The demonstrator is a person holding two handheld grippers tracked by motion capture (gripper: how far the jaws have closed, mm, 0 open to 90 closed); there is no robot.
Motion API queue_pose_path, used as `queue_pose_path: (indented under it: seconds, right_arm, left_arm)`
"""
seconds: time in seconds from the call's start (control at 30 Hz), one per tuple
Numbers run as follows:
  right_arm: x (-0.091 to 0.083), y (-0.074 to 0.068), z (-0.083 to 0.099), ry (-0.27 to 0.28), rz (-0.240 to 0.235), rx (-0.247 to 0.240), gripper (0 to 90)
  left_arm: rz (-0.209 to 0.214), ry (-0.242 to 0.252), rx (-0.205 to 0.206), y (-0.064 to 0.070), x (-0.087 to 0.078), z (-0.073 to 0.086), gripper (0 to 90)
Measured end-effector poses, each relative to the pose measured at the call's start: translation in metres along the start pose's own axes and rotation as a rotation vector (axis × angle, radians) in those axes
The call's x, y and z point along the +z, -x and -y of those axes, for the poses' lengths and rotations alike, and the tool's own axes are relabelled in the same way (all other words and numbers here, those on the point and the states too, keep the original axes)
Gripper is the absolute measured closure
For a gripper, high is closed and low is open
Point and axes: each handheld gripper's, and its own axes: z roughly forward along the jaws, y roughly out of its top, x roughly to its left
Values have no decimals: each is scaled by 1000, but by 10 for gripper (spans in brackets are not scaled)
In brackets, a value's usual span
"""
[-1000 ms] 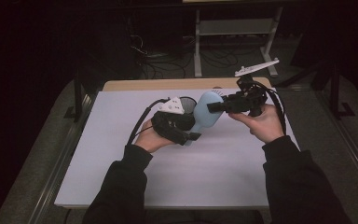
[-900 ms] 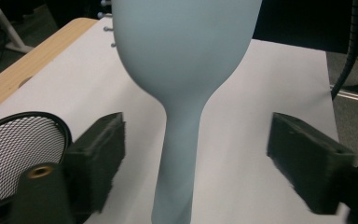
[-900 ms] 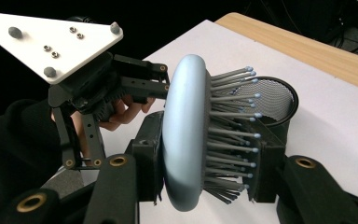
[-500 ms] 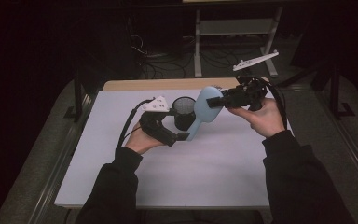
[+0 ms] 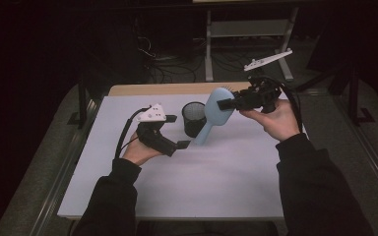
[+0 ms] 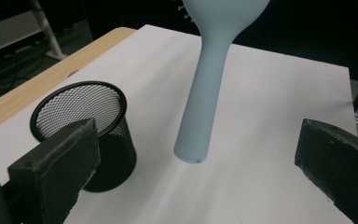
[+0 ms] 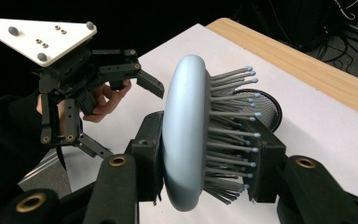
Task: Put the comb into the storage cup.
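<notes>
While right claw [image 7: 205, 168] clamps hairbrush [image 7: 186, 140] head, left claw [image 6: 191, 168] gapes wide, empty.

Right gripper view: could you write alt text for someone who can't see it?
A claw is shut on the head of a pale blue plastic hairbrush, bristles facing right. Behind it are a black mesh cup on a white table and a hand's open claw.

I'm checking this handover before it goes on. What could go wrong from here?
1. The right hand-held gripper clamps the hairbrush across its bristles, a springy hold, so the brush may twist or slip.
2. The handle's end hangs beside the mesh cup; a swing could tip it.
3. The left hand-held gripper is open wide, and might close off-centre on the handle.
</notes>
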Motion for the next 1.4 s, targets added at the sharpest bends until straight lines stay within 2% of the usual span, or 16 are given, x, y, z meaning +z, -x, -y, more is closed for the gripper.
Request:
queue_pose_path:
  seconds: [0.47,0.8,1.4]
  right_arm:
    - [-5,2,-5,2,17,-9,543]
    - [-10,3,-11,14,35,-16,542]
    - [-14,5,-24,23,59,-20,541]
  left_arm:
    - [-28,15,-12,-5,-14,16,0]
    - [-50,7,-16,-8,-23,24,0]
    - [-86,17,-50,-15,-40,43,0]
